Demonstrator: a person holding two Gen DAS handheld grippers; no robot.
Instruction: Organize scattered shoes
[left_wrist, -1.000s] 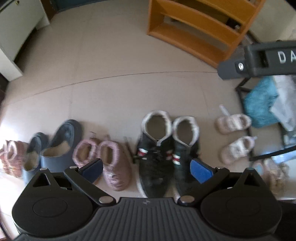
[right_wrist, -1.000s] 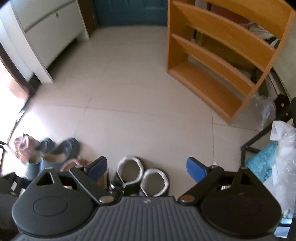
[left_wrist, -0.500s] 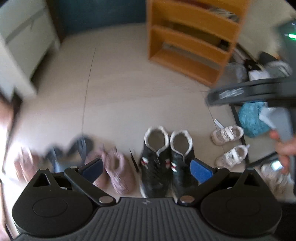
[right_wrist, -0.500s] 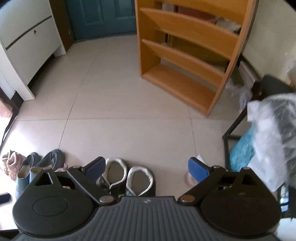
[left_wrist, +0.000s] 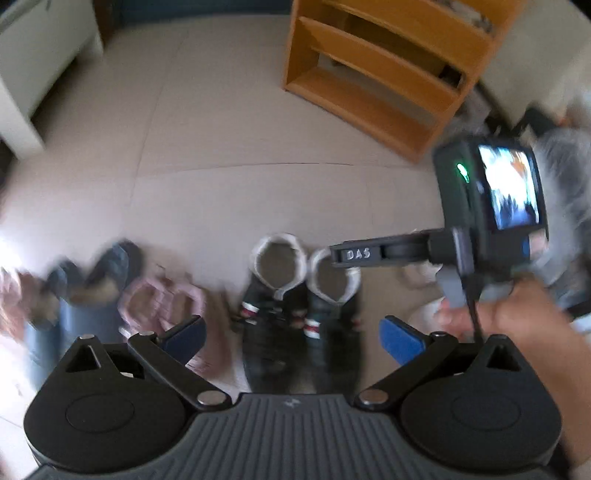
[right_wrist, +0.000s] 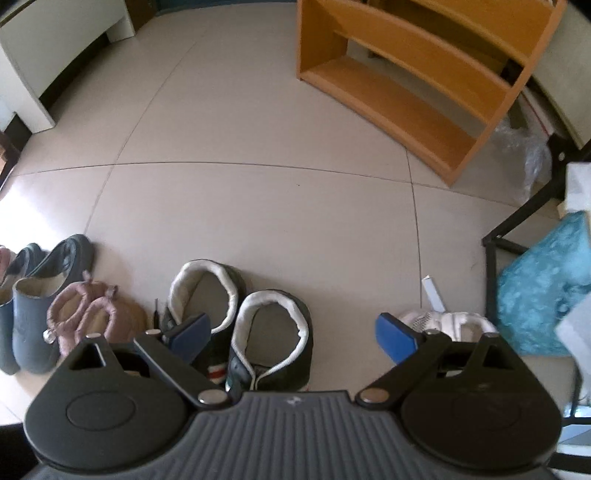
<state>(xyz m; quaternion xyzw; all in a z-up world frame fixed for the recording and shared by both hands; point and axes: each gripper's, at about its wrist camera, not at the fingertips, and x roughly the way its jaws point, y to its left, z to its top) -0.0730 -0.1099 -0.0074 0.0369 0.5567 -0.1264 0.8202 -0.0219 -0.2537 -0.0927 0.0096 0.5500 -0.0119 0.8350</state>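
Tiled floor (right_wrist: 258, 206), shoes lined at six o'clock — black fleece-lined boots (right_wrist: 240, 317) central. Both grippers (right_wrist: 291, 332) have risen, jaws wide and empty; wooden shelf (right_wrist: 424, 74) at one o'clock now looms nearer — shelving likely next.

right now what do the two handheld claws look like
Both are matching black plastic devices: a ribbed grey-black body, two round black discs, and black link arms ending in blue rectangular pads. The left claw and right claw look identical. In the left view, the right device's side bar reads "DAS" and carries a small camera with a lit screen, green light and dark cable.
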